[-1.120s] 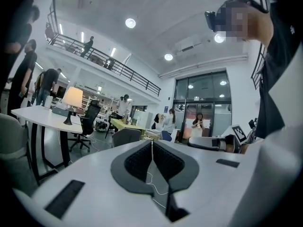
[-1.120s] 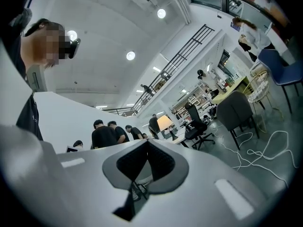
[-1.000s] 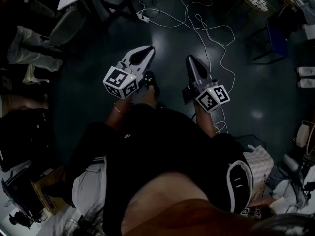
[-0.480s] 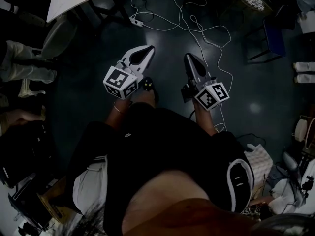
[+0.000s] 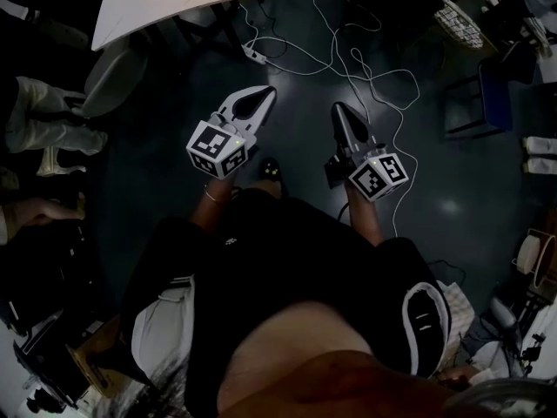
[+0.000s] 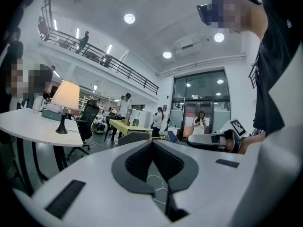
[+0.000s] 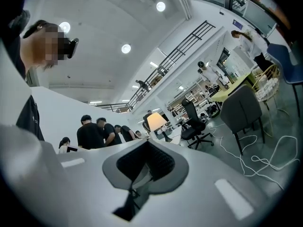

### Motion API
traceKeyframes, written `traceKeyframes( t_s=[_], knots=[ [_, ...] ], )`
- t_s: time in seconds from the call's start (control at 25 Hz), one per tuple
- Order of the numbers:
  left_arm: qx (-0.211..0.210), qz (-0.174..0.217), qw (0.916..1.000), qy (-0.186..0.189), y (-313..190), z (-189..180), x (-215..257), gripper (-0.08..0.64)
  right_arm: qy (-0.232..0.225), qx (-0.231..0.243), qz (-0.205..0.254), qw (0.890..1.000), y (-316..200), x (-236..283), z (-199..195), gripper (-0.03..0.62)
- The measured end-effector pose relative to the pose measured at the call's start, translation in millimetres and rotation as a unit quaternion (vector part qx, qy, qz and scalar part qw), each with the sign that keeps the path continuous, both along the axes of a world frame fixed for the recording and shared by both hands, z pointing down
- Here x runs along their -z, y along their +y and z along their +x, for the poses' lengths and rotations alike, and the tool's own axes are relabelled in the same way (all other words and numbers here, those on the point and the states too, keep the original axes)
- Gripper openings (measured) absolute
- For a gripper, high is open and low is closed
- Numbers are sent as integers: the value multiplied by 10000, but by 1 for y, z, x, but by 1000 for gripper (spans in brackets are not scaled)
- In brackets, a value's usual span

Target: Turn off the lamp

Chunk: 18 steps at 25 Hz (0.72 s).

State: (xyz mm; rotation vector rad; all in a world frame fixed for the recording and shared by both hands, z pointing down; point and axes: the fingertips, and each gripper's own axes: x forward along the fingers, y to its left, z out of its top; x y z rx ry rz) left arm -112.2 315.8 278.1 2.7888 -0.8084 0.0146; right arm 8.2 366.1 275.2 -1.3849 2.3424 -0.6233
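White-shelled, both tongs sit level in front of me, side by side and pointing ahead: the left gripper point(image 5: 260, 92) and the right gripper point(image 5: 338, 108), near each other but not touching. Each has its jaws together, tips meeting, with nothing pinched between them. Only a sliver of floor and cable shows through the gap behind the pads.

Below them is dark glossy floor point(image 5: 452, 172). It is open straight ahead except for loose white cables point(image 5: 374, 68) that loop across it, with a power strip point(image 5: 253, 55) among them. To the front left the corner of a white table point(image 5: 174, 3) juts in, and the left gripper view shows a black office chair point(image 6: 88, 118) beside it. A grey chair point(image 7: 241, 109) stands off to the right in the right gripper view, with cables trailing near its legs.

The lamp point(image 6: 66, 96) stands on that table, left of my left jaws and well apart from them. It is lit: a pale cone shade glowing warm, on a thin dark stem with a small round dark foot. The right gripper view catches it too, far off just above the jaws, with people point(image 7: 97, 134) in dark tops to its left.
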Motion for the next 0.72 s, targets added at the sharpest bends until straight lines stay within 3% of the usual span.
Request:
traceKeyframes(
  t_s=[0.16, 0.32, 0.72],
  knots=[
    [83, 83, 9999, 107, -33, -16, 10, 7, 55, 234, -17, 9997, -41, 5, -17, 0],
    [266, 129, 9996, -33, -58, -41, 3, 7, 179, 294, 21, 9994, -76, 9, -31, 0],
    [394, 166, 9990, 114, -85, -54, 3, 7, 311, 347, -165, 9988, -104, 7, -41, 0]
  ],
)
